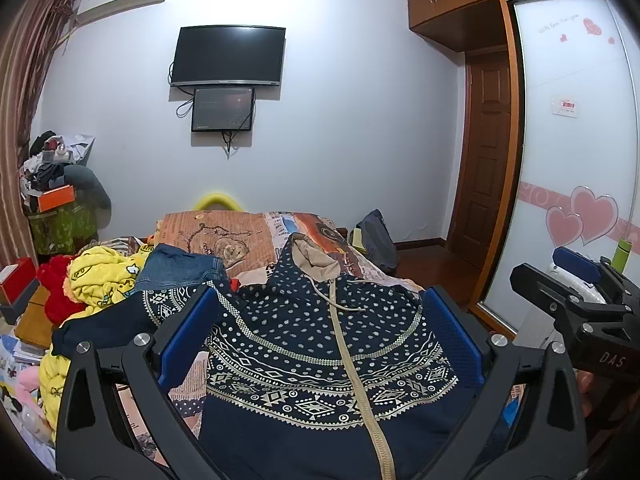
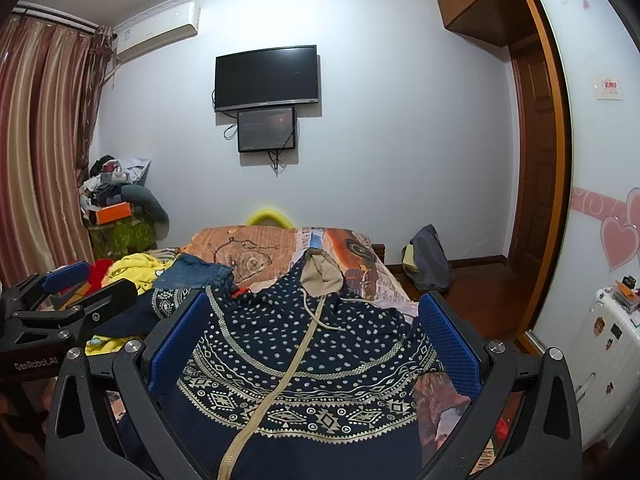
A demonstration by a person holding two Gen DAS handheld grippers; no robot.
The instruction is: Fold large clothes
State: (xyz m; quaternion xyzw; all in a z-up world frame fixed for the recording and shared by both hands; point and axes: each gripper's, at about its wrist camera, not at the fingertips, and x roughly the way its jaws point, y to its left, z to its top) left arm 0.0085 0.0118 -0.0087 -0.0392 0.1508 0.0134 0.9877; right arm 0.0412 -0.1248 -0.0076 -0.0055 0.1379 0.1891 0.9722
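Observation:
A navy hooded jacket [image 1: 304, 344] with a beige zip, white dots and pale geometric bands lies spread front-up on the bed, hood [image 1: 314, 258] pointing away; it also shows in the right wrist view [image 2: 296, 352]. Its left sleeve [image 1: 120, 320] stretches out toward the clothes pile. My left gripper [image 1: 320, 312] is open and empty, held above the jacket's chest. My right gripper [image 2: 314, 316] is open and empty, also above the jacket. Each gripper shows in the other's view: the right [image 1: 576, 292] at the right edge, the left [image 2: 72, 292] at the left edge.
A pile of clothes lies on the bed's left: yellow garment [image 1: 104, 276], red item [image 1: 56, 292], folded jeans [image 1: 180, 266]. The patterned bedspread [image 1: 224, 236] runs toward the wall. A backpack [image 2: 430, 258] sits on the floor right, a white suitcase [image 2: 604, 344] beside the wardrobe door.

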